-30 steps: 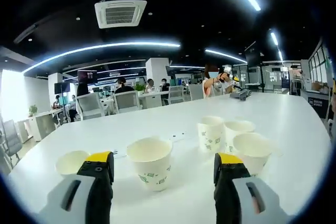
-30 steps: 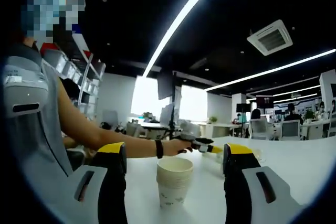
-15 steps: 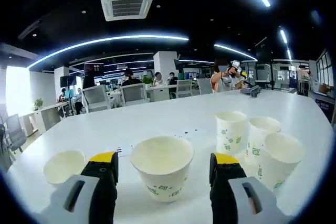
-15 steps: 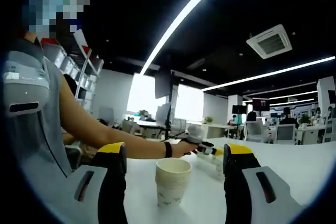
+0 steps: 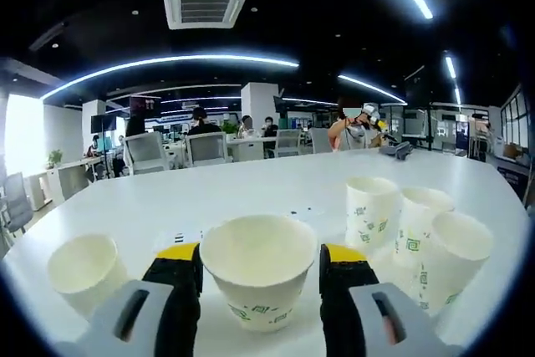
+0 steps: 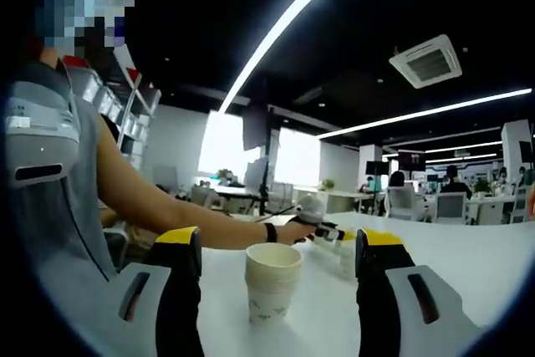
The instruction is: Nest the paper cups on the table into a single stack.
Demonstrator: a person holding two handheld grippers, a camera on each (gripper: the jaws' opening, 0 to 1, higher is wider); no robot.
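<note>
The left tool [image 5: 259,277] is spread round a light, crushable paper cup [image 5: 259,277] — best pinched gently below its rim.

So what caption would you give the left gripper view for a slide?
Yellow-tipped left tongs closing around a white paper cup on a white table, four more cups nearby.

the left gripper [image 5: 260,267] has two grey moulded jaws, each with a dark slot in its top face and a black inner side capped in yellow. the right gripper [image 6: 278,248] is built alike: grey shells, slotted, black fingers [image 6: 180,290] with yellow tips. beside its left jaw, the person [image 6: 58,173] wears a grey sleeveless top and a dark wristband [image 6: 271,232].
</note>
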